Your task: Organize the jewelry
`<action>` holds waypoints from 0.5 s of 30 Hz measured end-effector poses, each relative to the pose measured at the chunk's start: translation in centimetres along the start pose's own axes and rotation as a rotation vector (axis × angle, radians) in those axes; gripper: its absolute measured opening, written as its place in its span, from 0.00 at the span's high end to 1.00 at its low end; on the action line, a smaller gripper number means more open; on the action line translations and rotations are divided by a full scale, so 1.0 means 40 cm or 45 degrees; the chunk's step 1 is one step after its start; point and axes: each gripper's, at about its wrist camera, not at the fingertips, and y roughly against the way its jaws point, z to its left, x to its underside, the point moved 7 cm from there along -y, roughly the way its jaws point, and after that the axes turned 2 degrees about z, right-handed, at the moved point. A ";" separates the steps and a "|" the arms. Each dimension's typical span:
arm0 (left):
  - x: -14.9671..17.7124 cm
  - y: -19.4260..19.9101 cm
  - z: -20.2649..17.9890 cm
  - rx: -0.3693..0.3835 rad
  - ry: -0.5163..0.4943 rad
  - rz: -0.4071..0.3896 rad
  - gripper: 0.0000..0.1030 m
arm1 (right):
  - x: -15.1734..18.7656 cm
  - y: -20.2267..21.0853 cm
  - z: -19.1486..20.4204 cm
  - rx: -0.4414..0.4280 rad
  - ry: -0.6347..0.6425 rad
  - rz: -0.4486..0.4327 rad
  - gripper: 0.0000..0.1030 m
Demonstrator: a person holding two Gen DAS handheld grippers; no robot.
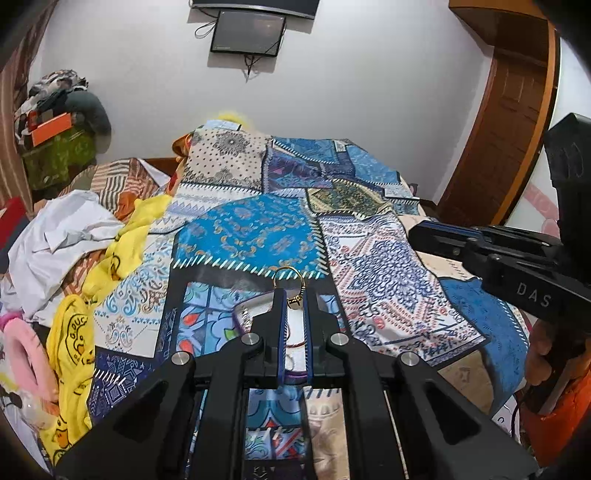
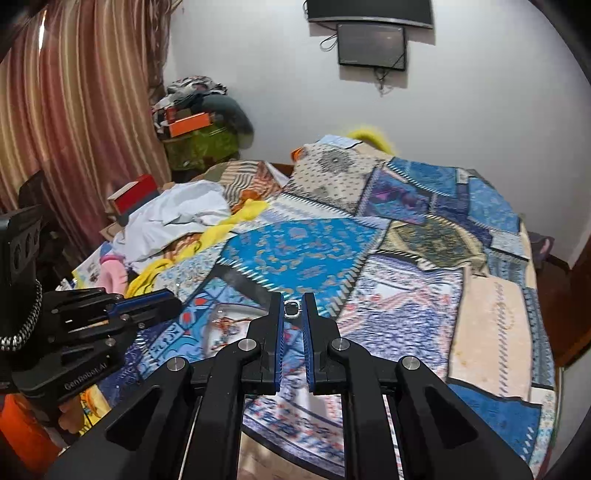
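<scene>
My left gripper (image 1: 294, 295) is shut on a gold ring (image 1: 290, 282), which stands up between its fingertips above a white jewelry tray (image 1: 247, 314) lying on the patchwork bedspread (image 1: 255, 232). A reddish beaded string and other small pieces lie in the tray (image 2: 231, 326). My right gripper (image 2: 293, 301) is shut on a small silver ring (image 2: 291, 308) held at its fingertips, to the right of the tray. Each gripper shows in the other's view: the right one (image 1: 480, 243), the left one (image 2: 122, 306).
A pile of white, yellow and pink clothes (image 1: 70, 258) lies on the bed's left side. Striped curtains (image 2: 81, 110) hang at left. A cluttered stand (image 1: 55, 129) is in the far corner, a wooden door (image 1: 509, 129) at right, a wall screen (image 1: 247, 33) ahead.
</scene>
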 end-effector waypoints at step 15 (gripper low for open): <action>0.084 -0.118 0.022 0.093 0.057 0.154 0.94 | 0.064 -0.152 0.082 -0.117 0.012 0.177 0.92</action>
